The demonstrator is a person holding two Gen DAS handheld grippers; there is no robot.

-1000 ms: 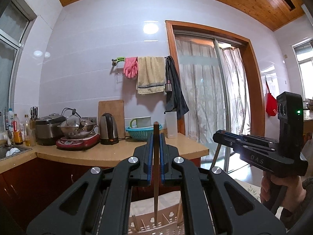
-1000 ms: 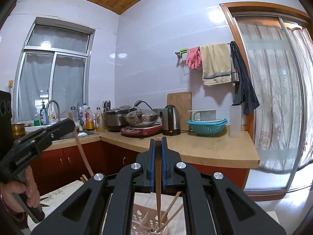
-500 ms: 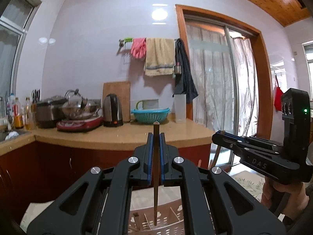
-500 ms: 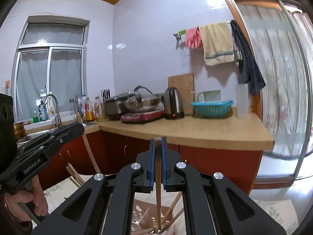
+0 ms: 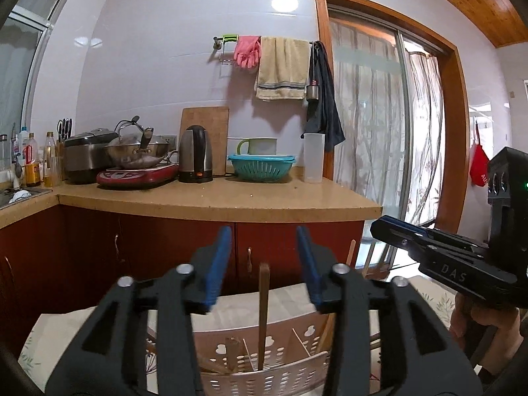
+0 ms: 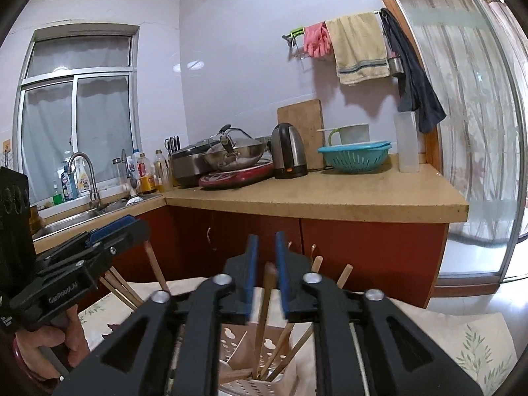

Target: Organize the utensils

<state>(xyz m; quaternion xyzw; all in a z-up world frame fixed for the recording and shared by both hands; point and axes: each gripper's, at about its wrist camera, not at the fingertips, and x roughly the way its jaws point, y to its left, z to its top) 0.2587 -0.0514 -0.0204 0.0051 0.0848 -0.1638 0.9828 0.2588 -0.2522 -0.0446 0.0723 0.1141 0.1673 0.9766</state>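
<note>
In the left wrist view my left gripper [image 5: 263,232] has its blue pads well apart, and its jaws are opening. A wooden chopstick [image 5: 263,310] stands free between them, its lower end down in the pale perforated utensil holder [image 5: 274,374]. In the right wrist view my right gripper [image 6: 266,238] also has its jaws opening. A narrow gap shows on each side of the blurred chopstick [image 6: 266,297], which drops into the holder [image 6: 232,335] among several other chopsticks. Each view shows the other gripper at its side: the right gripper [image 5: 389,229] and the left gripper [image 6: 127,226].
The holder rests on a leaf-patterned cloth [image 6: 475,340]. Behind runs a tan counter [image 5: 214,198] over red cabinets, carrying a kettle [image 5: 195,153], a wok [image 5: 138,151], a teal colander [image 5: 262,166] and a cutting board. A sink [image 6: 82,211] lies left, a glass sliding door [image 5: 379,125] right.
Both grippers sank toward the holder while shut on upright chopsticks. Now both sets of jaws have parted, and each chopstick has slipped down into the holder.
</note>
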